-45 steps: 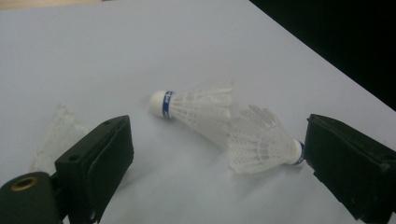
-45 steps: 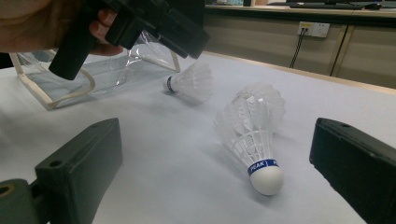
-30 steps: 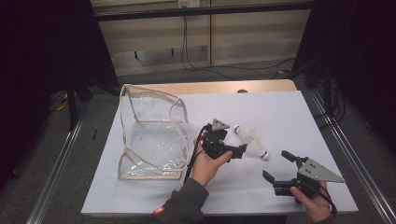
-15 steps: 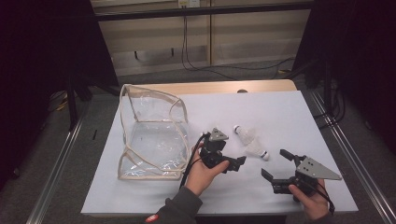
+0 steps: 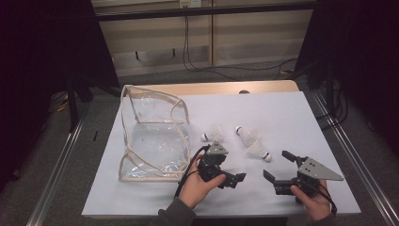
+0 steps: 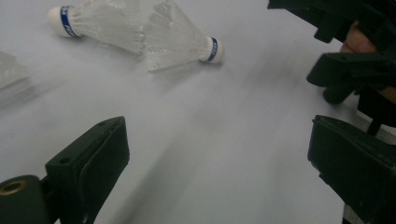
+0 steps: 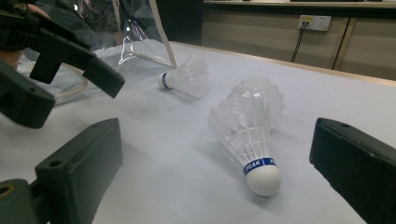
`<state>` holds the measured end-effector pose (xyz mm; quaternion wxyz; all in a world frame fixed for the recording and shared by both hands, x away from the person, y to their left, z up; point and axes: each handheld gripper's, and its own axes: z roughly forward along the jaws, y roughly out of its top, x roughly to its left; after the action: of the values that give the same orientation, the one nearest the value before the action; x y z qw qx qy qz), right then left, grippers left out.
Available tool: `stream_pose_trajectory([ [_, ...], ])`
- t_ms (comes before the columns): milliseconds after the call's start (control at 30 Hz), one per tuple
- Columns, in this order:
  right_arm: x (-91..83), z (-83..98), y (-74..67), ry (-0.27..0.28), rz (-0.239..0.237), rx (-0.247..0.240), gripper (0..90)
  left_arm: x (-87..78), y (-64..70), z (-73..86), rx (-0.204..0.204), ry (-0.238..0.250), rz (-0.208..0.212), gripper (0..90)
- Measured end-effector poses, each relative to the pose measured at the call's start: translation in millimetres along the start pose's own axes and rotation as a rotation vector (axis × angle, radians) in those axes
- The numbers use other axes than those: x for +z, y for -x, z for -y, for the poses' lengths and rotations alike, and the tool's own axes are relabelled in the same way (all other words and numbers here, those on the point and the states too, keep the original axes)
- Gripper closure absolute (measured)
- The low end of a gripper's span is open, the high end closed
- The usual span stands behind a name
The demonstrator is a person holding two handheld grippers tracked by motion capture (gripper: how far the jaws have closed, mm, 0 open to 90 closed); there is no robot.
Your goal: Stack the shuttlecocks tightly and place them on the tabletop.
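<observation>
— Where do the two sets of tongs sit?

— Both are low over the near edge of the worktop (image 5: 291, 113). The left tongs (image 5: 234, 180) are held just near of the middle, beside the near right corner of the clear bag (image 5: 153, 141). The right tongs (image 5: 278, 168) are toward the near right corner of the worktop.

— Are they gripping anything?

— No. In the left gripper view the left tongs (image 6: 219, 168) are spread wide with bare white surface between the jaws. In the right gripper view the right tongs (image 7: 219, 172) are spread as well, and a shuttlecock lies on the worktop between and beyond the jaws, touching neither.

— And the shuttlecocks?

— Two of them, both lying on their sides near the middle of the worktop. The right shuttlecock (image 5: 254, 143) has its cork tip pointing at the near right corner; that cork carries a blue band (image 7: 259, 164) reading PEAK. The left shuttlecock (image 5: 214, 133) lies just right of the bag's open mouth, cork toward the bag.

— The bag?

— It stands on the left half of the worktop, transparent with a pale trim.
</observation>
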<state>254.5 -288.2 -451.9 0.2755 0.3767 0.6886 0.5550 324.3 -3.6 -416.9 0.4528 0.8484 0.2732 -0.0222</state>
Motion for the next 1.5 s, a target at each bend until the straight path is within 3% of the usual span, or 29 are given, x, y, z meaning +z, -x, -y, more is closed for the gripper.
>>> stream_pose_trajectory([
  [400, -1.8, 0.4, -0.2, -0.003, 0.007, -0.005, 1.8, -4.7, 7.6, 15.7, 0.023, -0.026, 0.067, 6.3],
  [433, -2.2, 0.7, 0.2, -0.005, 0.009, -0.008, 1.8, -6.4, 7.7, 16.5, 0.028, -0.047, 0.073, 6.3],
  [500, -3.3, 0.7, 0.5, -0.003, 0.011, -0.009, 1.8, -7.7, 8.4, 19.0, 0.03, -0.046, 0.063, 7.0],
  [633, -4.0, 0.8, 1.2, 0.0, 0.012, -0.005, 1.8, -13.0, 9.4, 24.0, 0.043, -0.068, 0.087, 7.3],
  [933, -5.8, 1.6, 1.4, -0.004, 0.024, -0.007, 1.8, -22.9, 5.7, 33.5, 0.029, -0.033, 0.068, 5.2],
  [1267, -6.0, 2.5, 2.4, -0.007, 0.022, -0.001, 1.8, -33.9, 3.7, 35.2, 0.119, -0.044, 0.099, 4.0],
  [1500, -6.6, 2.2, 1.1, -0.006, 0.016, -0.003, 1.8, -40.7, 1.2, 36.2, 0.146, -0.05, 0.104, 4.0],
])
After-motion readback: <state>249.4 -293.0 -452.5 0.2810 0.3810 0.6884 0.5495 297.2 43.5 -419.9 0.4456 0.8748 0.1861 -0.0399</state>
